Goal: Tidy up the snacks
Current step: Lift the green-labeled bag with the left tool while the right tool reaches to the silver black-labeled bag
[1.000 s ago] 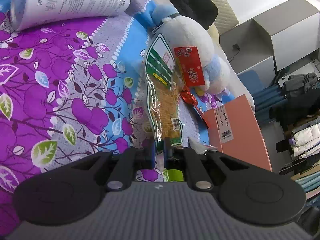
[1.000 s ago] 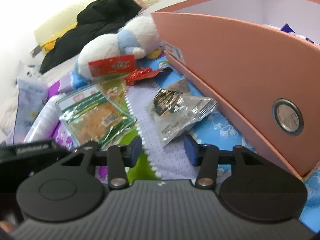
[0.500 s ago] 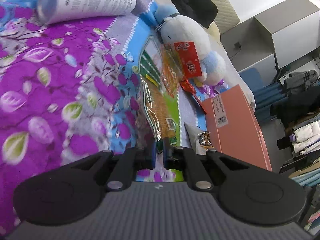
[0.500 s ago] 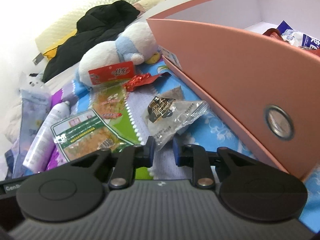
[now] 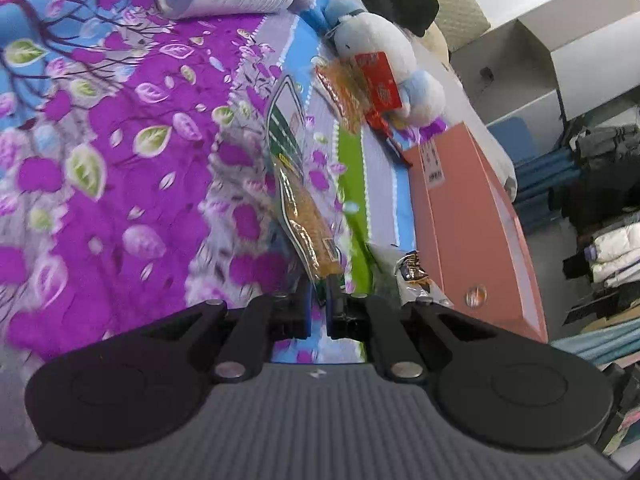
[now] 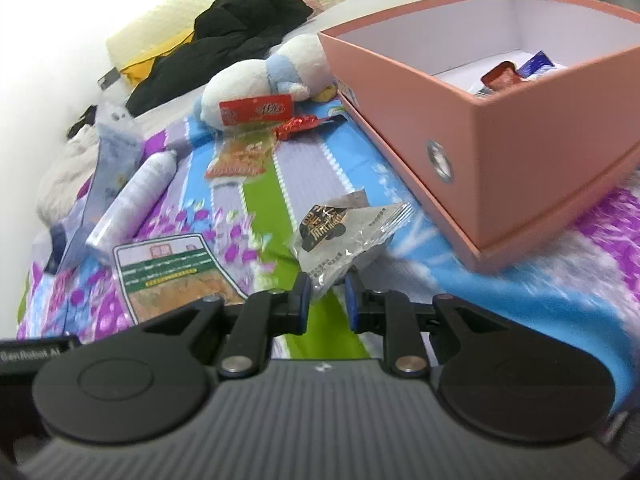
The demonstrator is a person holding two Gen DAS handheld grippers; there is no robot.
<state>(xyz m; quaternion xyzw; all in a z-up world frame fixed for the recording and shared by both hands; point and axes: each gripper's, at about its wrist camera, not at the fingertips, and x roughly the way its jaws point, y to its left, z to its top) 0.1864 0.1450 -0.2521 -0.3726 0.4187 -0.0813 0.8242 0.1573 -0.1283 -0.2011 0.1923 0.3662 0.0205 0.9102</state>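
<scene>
Now the left gripper (image 5: 318, 304) pinches a green snack bag (image 5: 298, 200) above the bed (image 5: 120, 160). Meanwhile the right gripper (image 6: 325, 296) clamps a silver packet (image 6: 344, 232) beside the pink box (image 6: 520, 152).

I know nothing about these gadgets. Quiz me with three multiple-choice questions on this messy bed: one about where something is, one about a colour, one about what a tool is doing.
1. Where does the red packet with white writing lie?
A. inside the box
B. against the white plush toy
C. under the spray can

2. What colour is the outside of the open box?
A. salmon pink
B. dark green
C. black

3. What is the right gripper doing?
A. standing wide open over bare cloth
B. gripping the spray can
C. pinching the clear snack packet

Answers:
1. B, it leans on the toy's belly.
2. A, its walls are pink with a white inside.
3. C, the packet's corner sits between the closed-in jaws.
</scene>
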